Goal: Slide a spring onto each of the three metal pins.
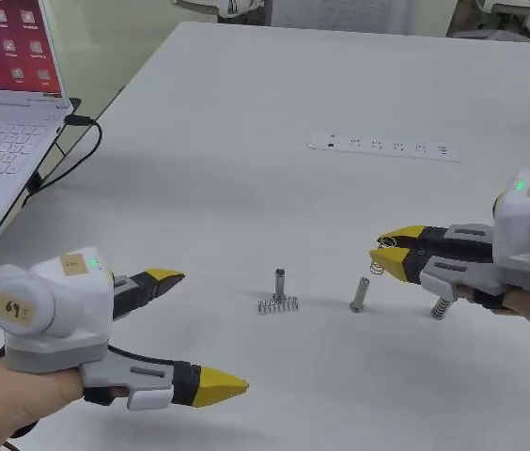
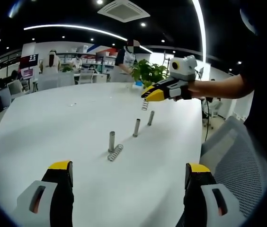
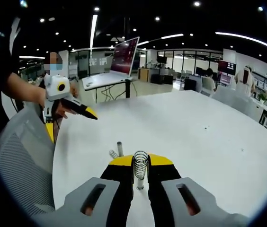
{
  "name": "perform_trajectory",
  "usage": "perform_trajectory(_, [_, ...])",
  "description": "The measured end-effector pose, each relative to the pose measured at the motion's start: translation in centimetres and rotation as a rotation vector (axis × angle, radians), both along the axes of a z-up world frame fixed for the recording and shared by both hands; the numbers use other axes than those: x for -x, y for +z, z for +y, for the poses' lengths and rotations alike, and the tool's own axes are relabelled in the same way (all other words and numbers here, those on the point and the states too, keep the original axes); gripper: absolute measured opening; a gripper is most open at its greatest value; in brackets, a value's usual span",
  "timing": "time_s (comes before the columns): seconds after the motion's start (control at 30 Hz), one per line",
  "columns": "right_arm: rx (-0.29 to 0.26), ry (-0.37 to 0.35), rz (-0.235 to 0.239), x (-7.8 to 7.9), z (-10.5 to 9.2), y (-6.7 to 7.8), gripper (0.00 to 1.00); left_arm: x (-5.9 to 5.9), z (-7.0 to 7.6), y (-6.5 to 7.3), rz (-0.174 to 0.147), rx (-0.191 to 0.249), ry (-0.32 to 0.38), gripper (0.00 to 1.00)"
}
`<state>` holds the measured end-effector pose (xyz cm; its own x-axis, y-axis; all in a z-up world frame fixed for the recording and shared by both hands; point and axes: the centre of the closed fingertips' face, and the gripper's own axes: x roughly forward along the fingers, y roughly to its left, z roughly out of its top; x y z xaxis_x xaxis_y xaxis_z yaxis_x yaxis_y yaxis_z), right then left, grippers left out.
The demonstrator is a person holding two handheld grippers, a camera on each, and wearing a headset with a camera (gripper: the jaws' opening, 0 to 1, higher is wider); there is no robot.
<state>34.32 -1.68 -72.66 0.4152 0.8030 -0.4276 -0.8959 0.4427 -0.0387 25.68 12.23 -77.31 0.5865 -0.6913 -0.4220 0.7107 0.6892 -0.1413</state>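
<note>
Three metal pins stand in a row on the white table: the left pin, the middle pin and the right pin, which looks coiled and is partly under my right gripper. One loose spring lies at the foot of the left pin. My right gripper is shut on a second spring, held upright just above and right of the middle pin; the same spring sits between the jaws of the right gripper. My left gripper is open and holds nothing, well short of the left pin.
An open laptop sits at the far left with a black cable running off it. A white power strip lies beyond the pins. A grey mesh chair stands by the table edge.
</note>
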Motion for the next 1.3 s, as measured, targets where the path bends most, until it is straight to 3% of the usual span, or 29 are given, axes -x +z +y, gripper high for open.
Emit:
perform_trajectory(0.6, [0.025,-0.013,0.042,-0.9,0.1,-2.3,0.08,0.0,0.4,0.0,0.003,0.004,0.017,0.94])
perform_trajectory(1.3, [0.038,0.002,0.058,-1.0,0.5,-3.6,0.08,0.2,0.7,-0.3,0.014,0.007,0.023,0.93])
